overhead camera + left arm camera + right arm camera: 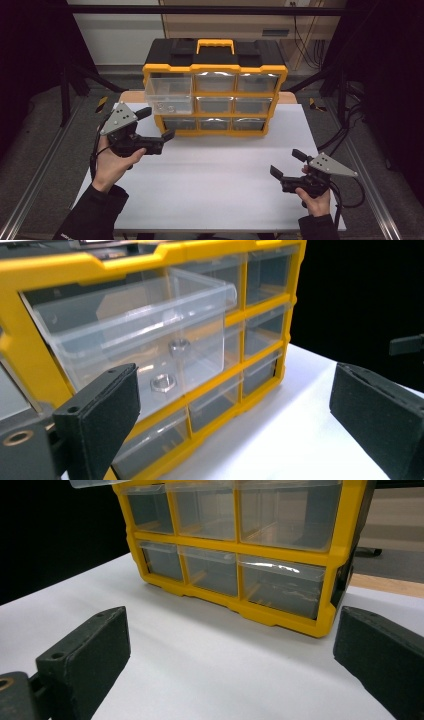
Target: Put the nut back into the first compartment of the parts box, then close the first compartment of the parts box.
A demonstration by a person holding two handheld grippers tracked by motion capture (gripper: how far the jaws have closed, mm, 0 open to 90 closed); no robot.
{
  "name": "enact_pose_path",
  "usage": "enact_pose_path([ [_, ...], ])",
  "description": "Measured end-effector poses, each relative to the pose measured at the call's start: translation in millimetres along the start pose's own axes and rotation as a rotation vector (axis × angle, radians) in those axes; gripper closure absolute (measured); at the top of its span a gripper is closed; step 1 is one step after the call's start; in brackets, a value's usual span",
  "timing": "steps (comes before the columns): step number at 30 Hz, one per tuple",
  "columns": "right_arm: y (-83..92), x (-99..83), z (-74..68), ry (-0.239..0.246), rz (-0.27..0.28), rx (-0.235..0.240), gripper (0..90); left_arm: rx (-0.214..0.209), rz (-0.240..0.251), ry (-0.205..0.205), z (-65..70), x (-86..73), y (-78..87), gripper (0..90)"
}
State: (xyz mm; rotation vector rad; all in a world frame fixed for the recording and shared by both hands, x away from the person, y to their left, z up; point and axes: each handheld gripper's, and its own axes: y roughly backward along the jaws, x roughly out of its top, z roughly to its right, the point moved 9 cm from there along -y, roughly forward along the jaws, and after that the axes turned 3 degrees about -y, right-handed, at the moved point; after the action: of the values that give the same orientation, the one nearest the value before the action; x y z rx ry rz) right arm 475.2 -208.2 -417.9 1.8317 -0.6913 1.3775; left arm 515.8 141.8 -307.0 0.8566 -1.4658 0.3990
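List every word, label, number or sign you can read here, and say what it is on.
None can be read: no words, labels or numbers show on the yellow drawer cabinet, its clear drawers, the nuts inside, or the white table.

Two black jaws are seen rising from the bottom corners, spread wide with nothing between them; the right gripper (227, 667) is held just above a white table (200, 645); beyond it a yellow organizer (332, 570) is stood on the table, its clear drawers (282, 585) shut; at the top left edge one drawer front (92, 483) is seen jutting out
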Motion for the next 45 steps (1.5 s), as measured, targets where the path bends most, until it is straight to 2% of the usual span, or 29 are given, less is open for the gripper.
enact_pose_path([
  [11, -0.5, -0.5, 0.2, -0.003, -0.003, -0.001, 2.3, 0.008, -0.008, 0.028, -5.1, -17.4, -3.5, 7.3],
  [15, -1.1, -0.3, 0.5, -0.005, 0.001, -0.004, 2.2, 0.017, 0.001, 0.028, -6.7, -17.6, -5.4, 15.7],
  [17, -0.7, -0.7, 0.3, -0.004, -0.003, -0.004, 2.3, 0.008, 0.011, 0.033, -6.7, -17.3, -6.8, 21.6],
  [20, -0.4, -0.8, 0.4, -0.001, -0.004, -0.002, 2.2, 0.021, 0.019, 0.033, -10.7, -17.4, -8.8, 33.0],
  [24, -0.4, -0.8, 0.4, 0.000, -0.004, -0.001, 2.2, 0.028, 0.003, 0.041, -15.3, -20.4, -12.7, 44.7],
  [29, -0.3, -0.8, 0.7, -0.001, -0.003, -0.001, 2.3, 0.027, 0.002, 0.079, -19.7, -21.9, -16.7, 60.3],
  [31, -0.6, -0.6, 0.3, -0.001, 0.000, -0.002, 2.3, 0.051, -0.004, 0.076, -23.3, -22.7, -17.7, 65.1],
  [33, -0.6, -0.5, 0.2, -0.002, 0.000, -0.002, 2.3, 0.057, 0.002, 0.084, -25.4, -22.5, -19.0, 69.1],
  [42, 0.2, -0.2, 0.5, -0.002, 0.002, 0.001, 2.3, 0.055, -0.016, 0.057, -26.5, -21.2, -25.1, 86.9],
  [45, 0.0, -0.6, 0.7, 0.001, -0.001, -0.001, 2.3, 0.052, -0.024, 0.057, -26.4, -20.7, -27.7, 88.9],
])
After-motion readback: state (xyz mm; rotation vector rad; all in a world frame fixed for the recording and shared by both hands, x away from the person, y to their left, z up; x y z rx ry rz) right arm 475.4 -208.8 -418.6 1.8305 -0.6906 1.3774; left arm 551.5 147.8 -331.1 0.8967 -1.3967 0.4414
